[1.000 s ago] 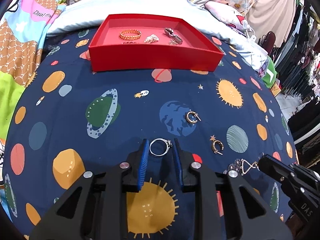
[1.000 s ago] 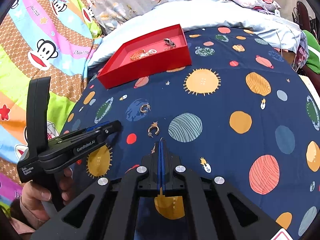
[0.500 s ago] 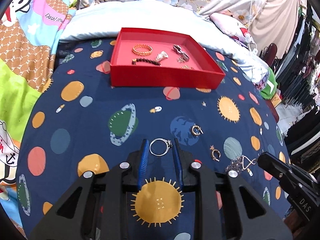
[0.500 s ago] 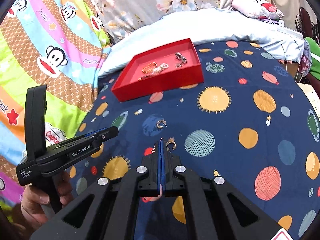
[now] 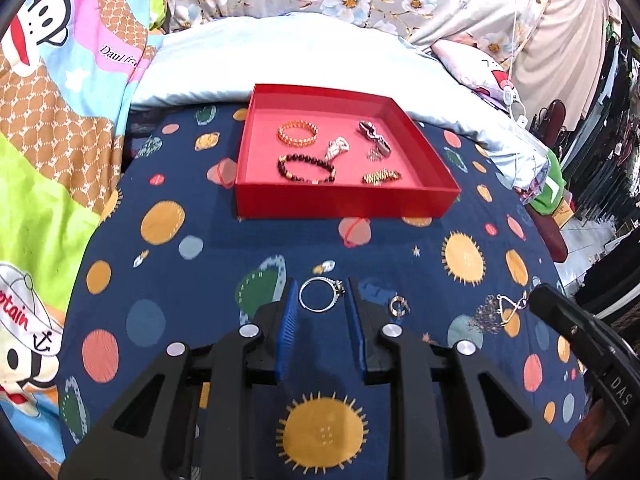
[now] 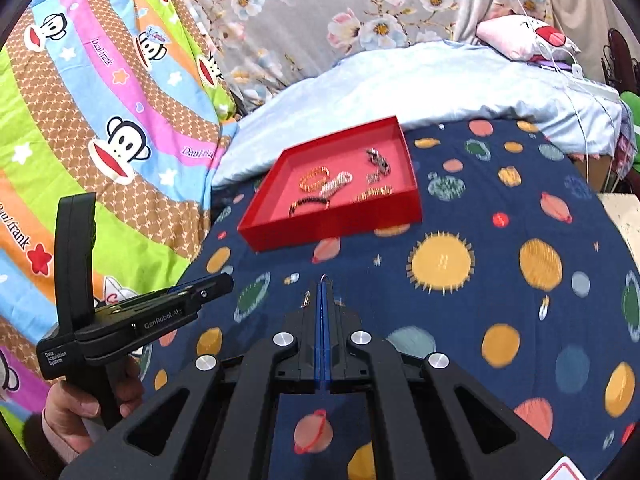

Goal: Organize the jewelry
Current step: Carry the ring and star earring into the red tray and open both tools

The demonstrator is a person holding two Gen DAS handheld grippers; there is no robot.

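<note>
My left gripper (image 5: 322, 294) is shut on a silver ring (image 5: 320, 294) with a stone, held between its blue pads above the planet-print bedspread. My right gripper (image 6: 324, 285) is shut on a thin necklace (image 5: 502, 312); a wire loop (image 6: 325, 279) sticks out at the tips and a pendant (image 6: 306, 299) hangs beside them. The red tray (image 5: 344, 202) lies ahead and holds several bracelets and pieces, among them a gold bracelet (image 5: 298, 133) and a dark bead bracelet (image 5: 306, 169). It also shows in the right wrist view (image 6: 332, 226). A gold hoop earring (image 5: 399, 306) lies on the bedspread to the right of my left gripper.
A pale blue duvet (image 5: 304, 60) lies behind the tray. A colourful monkey-print blanket (image 5: 52, 120) covers the left side. Clothes and clutter (image 5: 600, 120) stand past the bed's right edge. The left gripper's body (image 6: 132, 320) and the hand holding it are at the right view's lower left.
Both grippers have risen from the bedspread and moved toward the tray, each keeping its piece. The tray's inside now shows more fully.
</note>
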